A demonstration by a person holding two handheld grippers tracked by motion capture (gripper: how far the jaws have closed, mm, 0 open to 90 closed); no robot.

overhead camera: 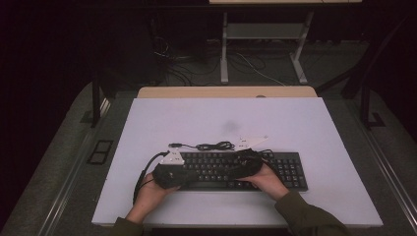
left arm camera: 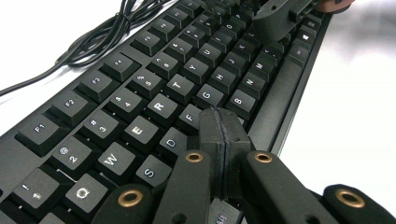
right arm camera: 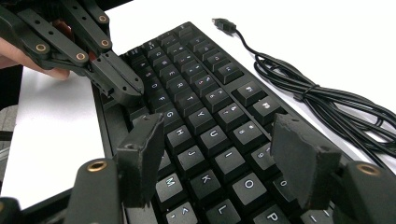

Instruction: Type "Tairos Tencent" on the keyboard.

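Keyboard (overhead camera: 246,169): flat, black matte plastic with square white-lettered keycaps, lying near the front edge of the white table (overhead camera: 295,128). Its thin black cable (right arm camera: 322,100) lies bundled behind it. The left gripper (left arm camera: 223,126), jaws pressed together, tips apparently resting on a key beside F. The right gripper (right arm camera: 219,158) hovers low over the keys, jaws parted, empty.

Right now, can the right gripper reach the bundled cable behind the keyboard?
Probably yes. The right gripper hovers open over the keyboard, and the cable lies just past the far edge on the table, with nothing in between.
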